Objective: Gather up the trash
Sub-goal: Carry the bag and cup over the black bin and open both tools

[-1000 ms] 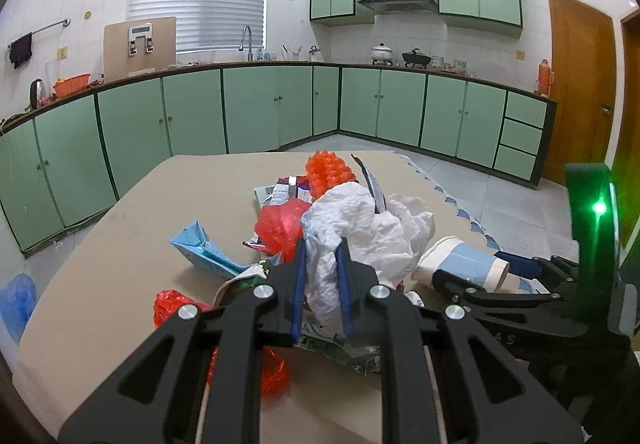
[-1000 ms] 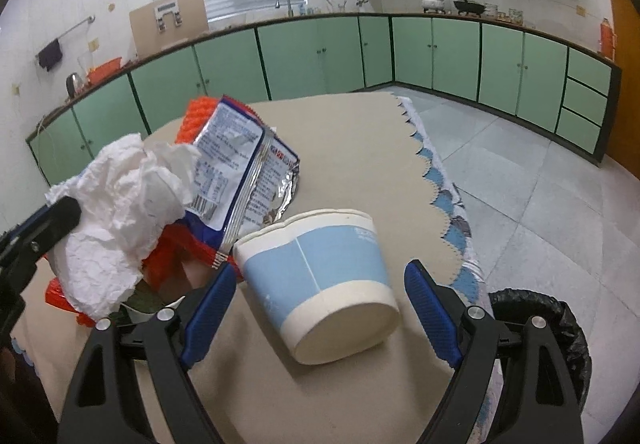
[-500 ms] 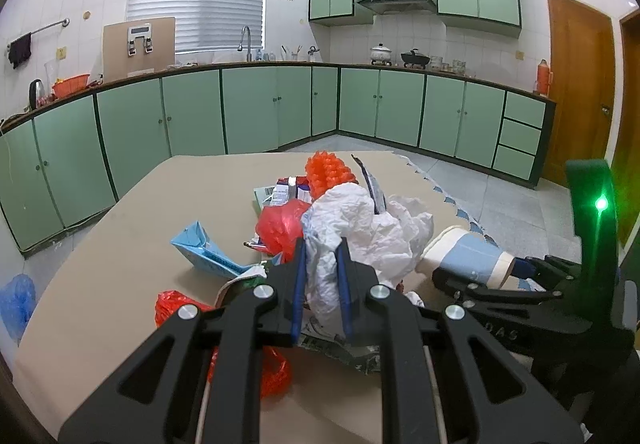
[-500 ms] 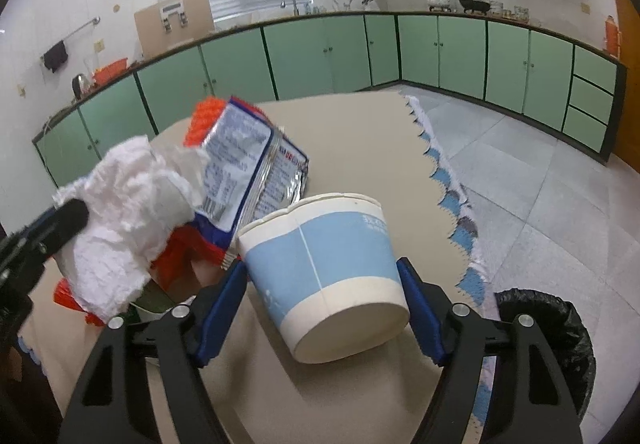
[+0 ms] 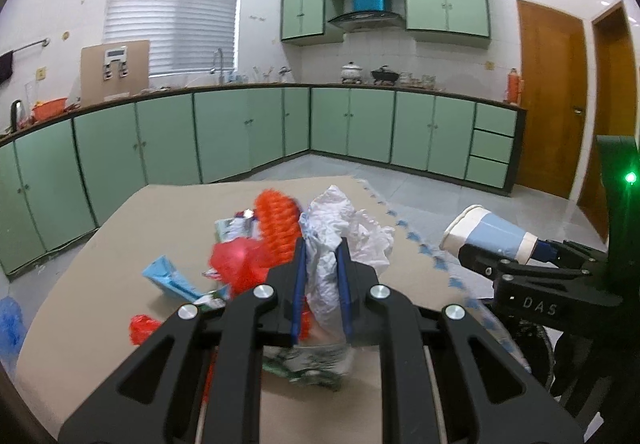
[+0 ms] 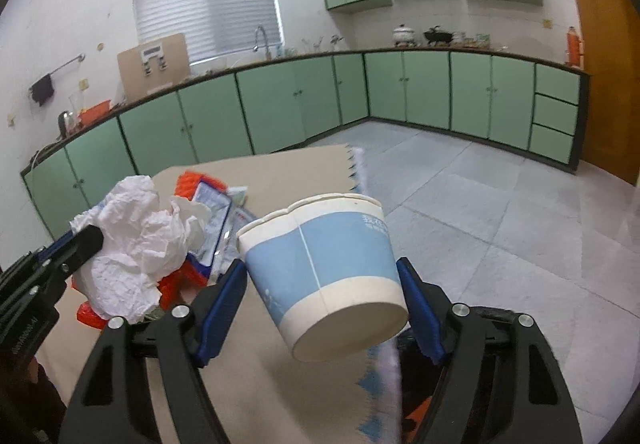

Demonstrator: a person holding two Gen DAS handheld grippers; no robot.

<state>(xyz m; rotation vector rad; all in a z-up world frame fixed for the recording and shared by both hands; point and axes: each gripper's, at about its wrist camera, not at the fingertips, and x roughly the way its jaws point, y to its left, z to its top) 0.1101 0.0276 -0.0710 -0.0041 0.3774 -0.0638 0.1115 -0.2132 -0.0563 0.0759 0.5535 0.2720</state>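
Observation:
My left gripper is shut on a crumpled white paper wad, held just above the trash pile on the tan table. The wad also shows in the right wrist view. My right gripper is shut on a blue-and-white paper cup, lifted off the table and tilted, its base toward the camera. The cup also shows at the right of the left wrist view. The pile holds an orange net, red plastic, a blue carton and a snack wrapper.
Green kitchen cabinets line the far walls. The table's scalloped right edge borders a tiled floor. A black-lined bin sits partly hidden below the cup. A wooden door stands at the right.
My right gripper closed on the cup and lifted it off the table, tilting it up. My left gripper rose with the paper wad still held.

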